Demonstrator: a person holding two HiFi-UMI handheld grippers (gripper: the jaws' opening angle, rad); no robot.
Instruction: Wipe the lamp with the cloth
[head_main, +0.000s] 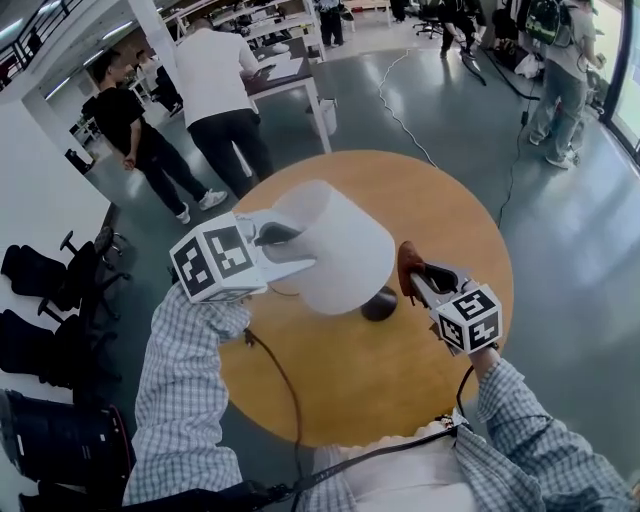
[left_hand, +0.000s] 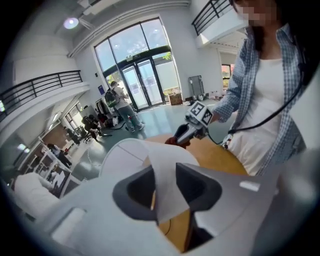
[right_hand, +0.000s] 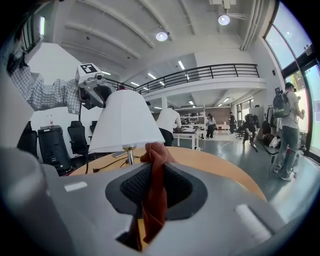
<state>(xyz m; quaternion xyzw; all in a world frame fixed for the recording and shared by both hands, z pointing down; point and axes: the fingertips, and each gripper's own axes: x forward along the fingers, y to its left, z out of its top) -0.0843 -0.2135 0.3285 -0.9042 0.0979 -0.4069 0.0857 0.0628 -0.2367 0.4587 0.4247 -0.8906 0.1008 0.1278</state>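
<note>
Pinches the lamp (head_main: 350, 255) by the wall of its white shade (left_hand: 131, 156) with the left gripper (head_main: 290, 248), one jaw pressed on each side; grasps a bunched rust-red cloth (head_main: 407, 262) tight in the right gripper (head_main: 425, 282), just beside the shade's right side, contact impossible to judge; has the lamp's dark base (head_main: 380, 303) at the middle of the round wooden table (head_main: 430, 190).

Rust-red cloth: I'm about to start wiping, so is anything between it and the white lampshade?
Nothing visible does. The rust-red cloth in the right gripper faces the white conical lampshade across open air; the left gripper pinches the shade's edge, clear of that path.
</note>
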